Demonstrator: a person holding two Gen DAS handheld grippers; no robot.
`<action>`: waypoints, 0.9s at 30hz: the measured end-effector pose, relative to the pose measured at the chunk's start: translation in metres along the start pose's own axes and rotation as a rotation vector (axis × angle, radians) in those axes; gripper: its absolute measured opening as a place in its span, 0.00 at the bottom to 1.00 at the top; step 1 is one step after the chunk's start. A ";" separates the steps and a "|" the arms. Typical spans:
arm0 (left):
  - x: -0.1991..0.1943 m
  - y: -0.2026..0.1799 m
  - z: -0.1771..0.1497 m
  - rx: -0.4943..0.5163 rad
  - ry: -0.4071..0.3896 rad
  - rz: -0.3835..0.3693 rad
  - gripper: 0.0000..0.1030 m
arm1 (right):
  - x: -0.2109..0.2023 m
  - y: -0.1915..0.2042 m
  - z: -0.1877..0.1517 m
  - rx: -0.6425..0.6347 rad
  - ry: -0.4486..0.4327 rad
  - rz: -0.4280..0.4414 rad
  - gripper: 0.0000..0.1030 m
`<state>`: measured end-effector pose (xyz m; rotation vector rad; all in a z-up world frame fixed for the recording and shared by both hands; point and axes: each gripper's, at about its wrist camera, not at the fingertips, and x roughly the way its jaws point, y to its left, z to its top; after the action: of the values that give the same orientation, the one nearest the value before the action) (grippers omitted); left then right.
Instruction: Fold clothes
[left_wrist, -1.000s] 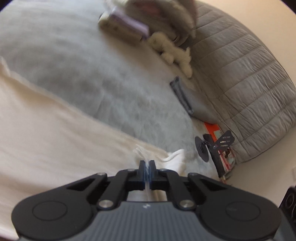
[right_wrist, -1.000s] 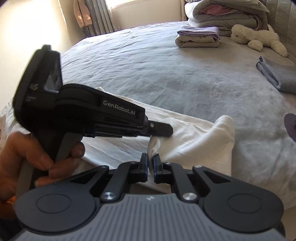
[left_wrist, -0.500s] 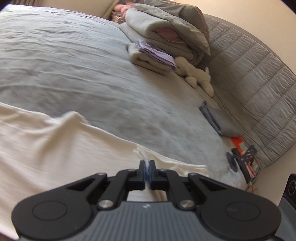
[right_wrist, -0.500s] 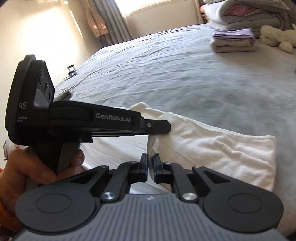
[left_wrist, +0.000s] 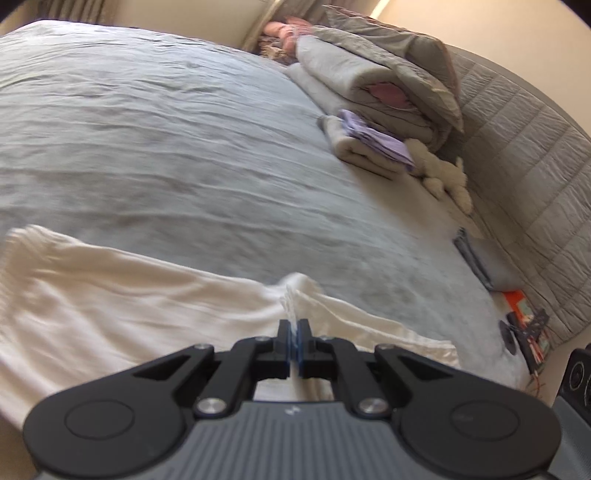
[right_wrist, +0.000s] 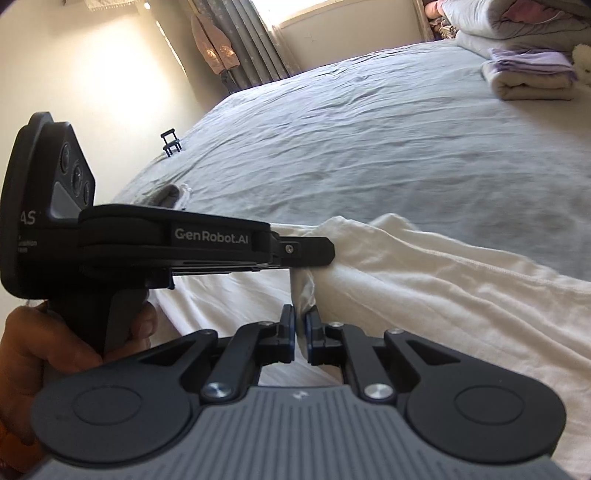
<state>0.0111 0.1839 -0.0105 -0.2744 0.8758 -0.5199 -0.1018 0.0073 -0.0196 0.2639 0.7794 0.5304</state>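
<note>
The left gripper (left_wrist: 294, 328) is pinching an edge of the white garment (left_wrist: 110, 306), jaws nearly together. The right gripper (right_wrist: 300, 317) is clamping the same cloth's fold. The garment is lying on the grey bed (left_wrist: 166, 147).

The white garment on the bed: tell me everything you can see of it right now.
The white garment is cream-white, soft, faintly ribbed cloth, apparently a knit or cotton. It lies spread and rumpled with long creases across the near part of the grey bedspread, its far edge partly folded over. Both tongs grip it: the left tongs are shut on a thin gathered edge, and the right tongs pinch a bunched fold just below them. The pinched cloth is lifted slightly off the bed. What kind of garment it is cannot be told.
</note>
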 end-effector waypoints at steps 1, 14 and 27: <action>-0.003 0.008 0.003 -0.008 -0.001 0.012 0.03 | 0.005 0.005 0.002 0.004 0.000 0.007 0.08; -0.034 0.089 0.026 -0.084 -0.011 0.168 0.03 | 0.088 0.073 0.020 0.021 0.026 0.116 0.08; -0.040 0.124 0.016 -0.047 -0.032 0.285 0.04 | 0.135 0.103 0.014 0.010 0.077 0.204 0.14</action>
<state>0.0423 0.3101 -0.0283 -0.1959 0.8792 -0.2293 -0.0491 0.1667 -0.0476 0.3357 0.8346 0.7327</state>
